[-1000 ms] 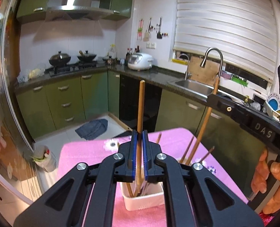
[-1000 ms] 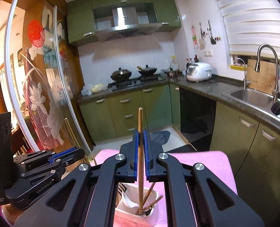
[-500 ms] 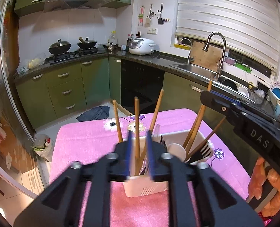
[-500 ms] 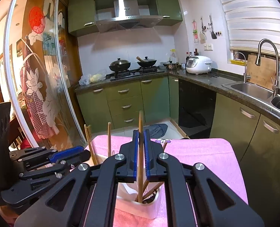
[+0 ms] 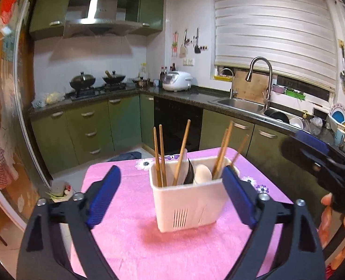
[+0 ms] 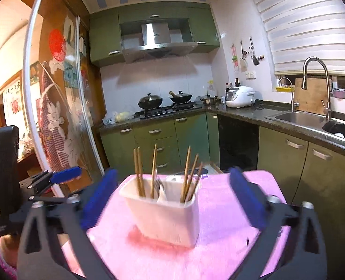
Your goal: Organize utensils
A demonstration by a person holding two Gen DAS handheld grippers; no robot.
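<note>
Both grippers have let go: a second ago each pinched a chopstick upright over the white utensil holder, and now the left gripper and right gripper gape wide and empty, sticks dropped in. The chopsticks stand in the holder on the pink cloth, so sorting looks nearly finished. No readable writing shows; the range-hood badge is too small.
</note>
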